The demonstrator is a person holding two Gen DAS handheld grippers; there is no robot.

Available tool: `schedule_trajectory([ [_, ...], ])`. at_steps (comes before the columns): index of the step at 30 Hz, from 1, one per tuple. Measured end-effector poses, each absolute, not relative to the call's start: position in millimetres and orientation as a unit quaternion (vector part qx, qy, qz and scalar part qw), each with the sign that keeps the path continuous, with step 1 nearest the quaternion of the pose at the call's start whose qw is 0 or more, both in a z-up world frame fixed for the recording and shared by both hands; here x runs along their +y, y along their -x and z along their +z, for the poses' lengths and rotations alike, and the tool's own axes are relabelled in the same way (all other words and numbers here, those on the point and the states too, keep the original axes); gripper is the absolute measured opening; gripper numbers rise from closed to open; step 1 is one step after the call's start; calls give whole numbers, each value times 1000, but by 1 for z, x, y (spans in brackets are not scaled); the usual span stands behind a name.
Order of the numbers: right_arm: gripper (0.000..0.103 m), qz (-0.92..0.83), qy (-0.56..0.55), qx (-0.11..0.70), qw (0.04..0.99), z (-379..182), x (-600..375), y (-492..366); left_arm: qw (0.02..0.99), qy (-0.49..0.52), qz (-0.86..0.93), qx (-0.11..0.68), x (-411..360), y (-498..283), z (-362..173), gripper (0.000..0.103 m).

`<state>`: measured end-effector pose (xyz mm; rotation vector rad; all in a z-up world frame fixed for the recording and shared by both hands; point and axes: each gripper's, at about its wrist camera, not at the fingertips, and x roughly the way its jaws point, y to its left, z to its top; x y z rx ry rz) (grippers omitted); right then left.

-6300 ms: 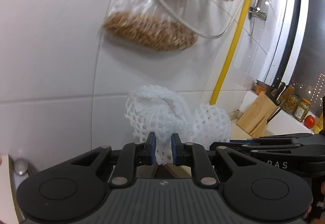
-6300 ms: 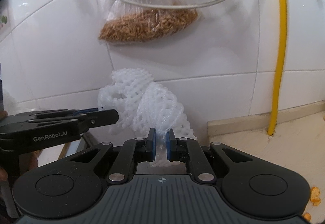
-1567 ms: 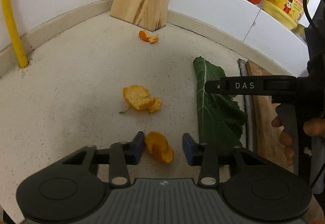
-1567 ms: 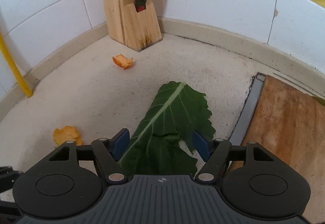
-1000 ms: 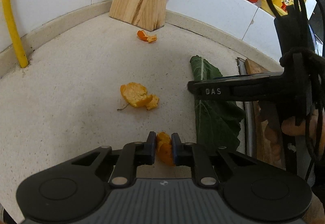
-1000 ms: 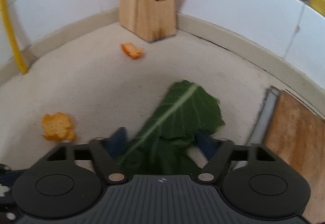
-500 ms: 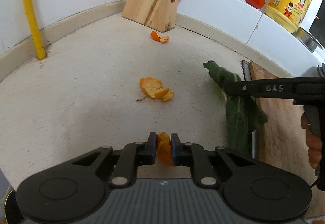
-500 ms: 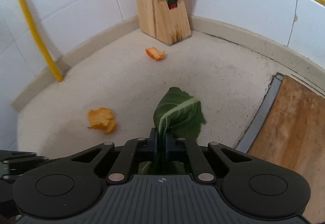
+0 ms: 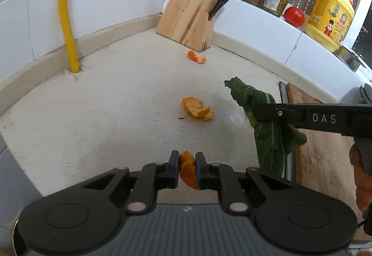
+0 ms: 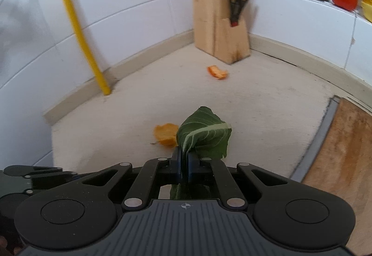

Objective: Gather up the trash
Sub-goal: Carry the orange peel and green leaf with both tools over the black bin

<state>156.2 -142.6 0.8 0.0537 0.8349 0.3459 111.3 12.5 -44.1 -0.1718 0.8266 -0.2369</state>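
Observation:
My left gripper (image 9: 187, 160) is shut on a curled piece of orange peel (image 9: 187, 170), held above the beige counter (image 9: 104, 102). My right gripper (image 10: 184, 158) is shut on a green leaf (image 10: 204, 135), which folds over the fingertips and hangs off the counter; the same leaf (image 9: 269, 135) dangles from the right gripper's finger in the left wrist view. Two more orange peels lie on the counter: a larger one (image 9: 197, 109) in the middle, half hidden behind the leaf in the right wrist view (image 10: 164, 134), and a small one (image 9: 196, 57) by the knife block.
A wooden knife block (image 9: 193, 21) with knives and scissors stands in the far corner. A yellow pipe (image 9: 66, 14) runs down the tiled wall. A wooden cutting board (image 10: 344, 163) lies on the right. Jars, a tomato (image 9: 294, 16) and a yellow bottle (image 9: 330, 19) sit on the ledge.
The right gripper closed on the leaf and lifted it off the counter. Both grippers rose and drew back, the left still carrying its peel.

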Motion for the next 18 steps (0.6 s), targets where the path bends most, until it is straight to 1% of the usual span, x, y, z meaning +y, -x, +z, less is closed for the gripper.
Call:
schedule_trajectory([
  [18,7,204,-6,373,905,24,-105,-126,921,91,-87,368,43,-80,-26,10],
])
